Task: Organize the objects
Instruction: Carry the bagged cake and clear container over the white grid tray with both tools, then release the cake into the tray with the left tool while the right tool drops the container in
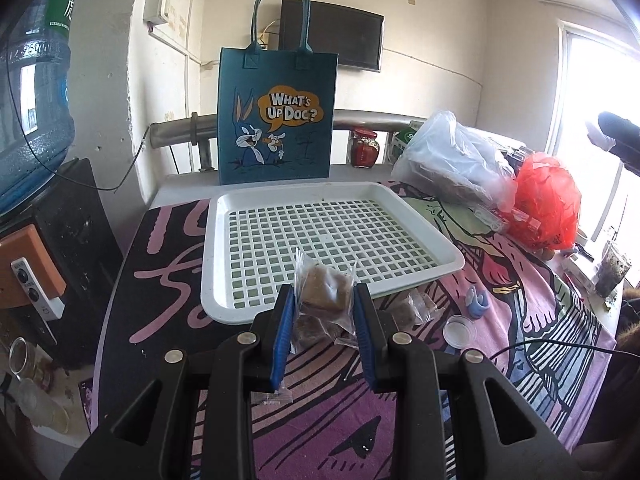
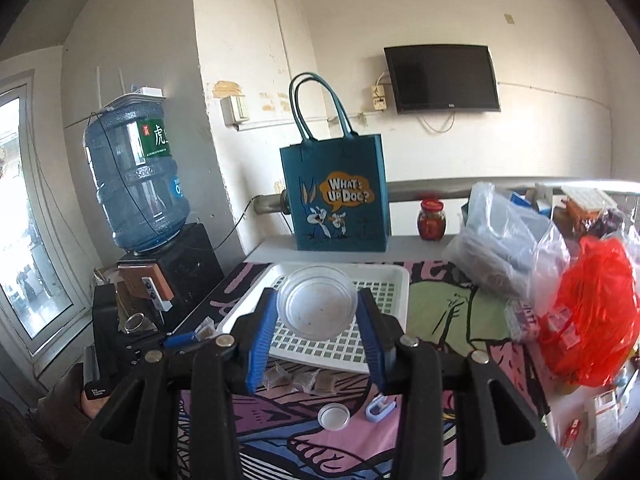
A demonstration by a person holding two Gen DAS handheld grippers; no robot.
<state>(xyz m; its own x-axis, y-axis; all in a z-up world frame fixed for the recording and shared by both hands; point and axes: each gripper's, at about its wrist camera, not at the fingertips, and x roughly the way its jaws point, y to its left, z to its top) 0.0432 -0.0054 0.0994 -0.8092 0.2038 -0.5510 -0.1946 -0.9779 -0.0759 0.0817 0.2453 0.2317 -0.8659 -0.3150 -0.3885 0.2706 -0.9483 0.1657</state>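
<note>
My left gripper (image 1: 323, 300) is shut on a brown snack in a clear wrapper (image 1: 326, 290), held just above the near edge of the white slotted tray (image 1: 404, 196). More wrapped brown snacks (image 1: 408, 308) lie on the cloth before the tray. My right gripper (image 2: 318, 308) is shut on a clear round plastic lid (image 2: 318, 302), held above the tray's near part (image 2: 394, 276). A small white cap (image 2: 333, 416) and a pale blue clip (image 2: 380, 407) lie on the cloth below it. The left gripper's blue finger (image 2: 180, 340) shows at the left of the right wrist view.
A blue "What's Up Doc?" tote bag (image 1: 276, 120) stands behind the tray. A red jar (image 1: 363, 148), a clear plastic bag (image 1: 452, 156) and a red plastic bag (image 1: 548, 200) sit at the right. A water dispenser with a blue bottle (image 2: 136, 176) stands left of the table.
</note>
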